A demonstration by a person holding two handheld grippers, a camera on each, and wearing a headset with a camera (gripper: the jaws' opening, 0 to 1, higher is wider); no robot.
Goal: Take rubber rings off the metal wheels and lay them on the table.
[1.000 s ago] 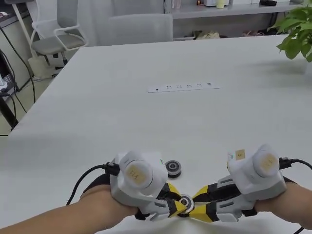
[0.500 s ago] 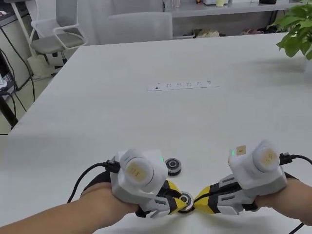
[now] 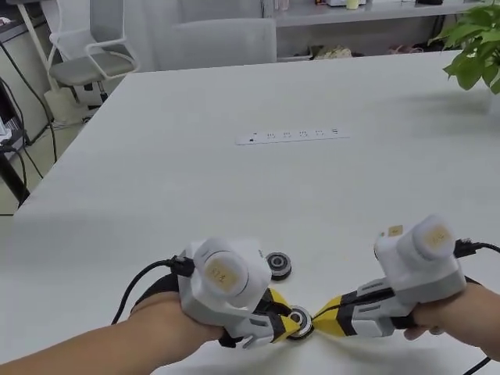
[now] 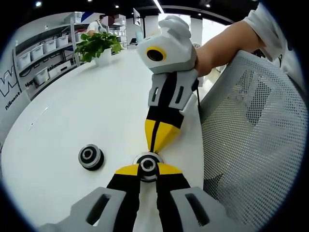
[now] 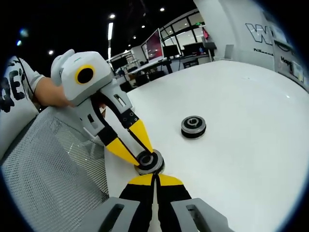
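Note:
A small metal wheel (image 3: 300,321) with a dark rubber ring sits between the yellow tips of my left gripper (image 3: 291,323), which is shut on it just above the white table (image 3: 234,195) near its front edge. In the left gripper view the wheel (image 4: 147,165) lies between the jaws of my left gripper (image 4: 147,169). My right gripper (image 3: 319,319) is shut, and its tips touch the wheel's rim (image 5: 149,162) from the right; whether they pinch the ring I cannot tell. A second wheel (image 3: 278,265) with its black ring lies flat on the table just beyond.
A white power strip (image 3: 293,137) lies mid-table. A green plant (image 3: 475,47) stands at the far right corner. Office chairs (image 3: 94,55) stand beyond the far-left edge. A grey mesh chair (image 4: 251,130) sits right behind the table's front edge.
My right gripper has drawn back to the right, so its tips now only meet the wheel's rim. The left gripper still holds the wheel in about the same place.

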